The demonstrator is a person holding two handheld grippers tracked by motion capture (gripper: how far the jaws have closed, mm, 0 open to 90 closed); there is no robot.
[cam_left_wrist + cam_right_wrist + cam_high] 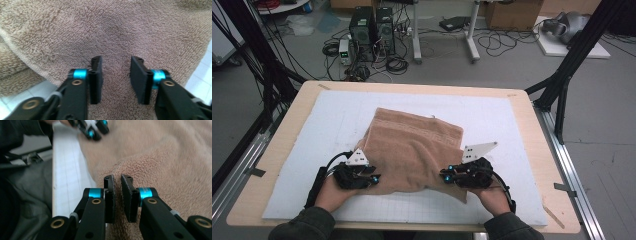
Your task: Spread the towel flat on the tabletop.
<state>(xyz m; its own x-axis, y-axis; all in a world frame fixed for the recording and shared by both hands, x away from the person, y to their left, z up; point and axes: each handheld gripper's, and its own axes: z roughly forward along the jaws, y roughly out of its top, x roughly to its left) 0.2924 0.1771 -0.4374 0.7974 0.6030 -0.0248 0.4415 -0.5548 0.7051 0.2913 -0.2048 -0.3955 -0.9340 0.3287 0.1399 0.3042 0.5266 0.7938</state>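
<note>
We see the tan towel (412, 147) lying rumpled on the white gridded mat (492, 120) that covers the wooden tabletop (532, 145), roughly centre, near edge hanging toward the person. Nothing else on the mat; no containers on the tabletop.

Left tongs (373, 178) sit at the towel's near left edge. In the left gripper view the left tongs (116, 78) stand released, a clear gap between the pads, plain terry below them, nothing clamped.

Right tongs (446, 175) sit at the near right edge of the towel. In the right gripper view the right tongs (117, 197) are nearly clenched, a thin slit between the pads over a raised fold of towel (160, 170); we cannot tell whether cloth is pinched in that slit. The left tongs (96, 128) show blurred at the top of that view.

Beyond the tabletop, on the floor: two black computer towers (372, 32), a tangle of cables (397, 62), white desk legs (444, 37), a cardboard box (512, 14). Black frame struts (572, 60) flank both sides. None of it obstructs the towel.
</note>
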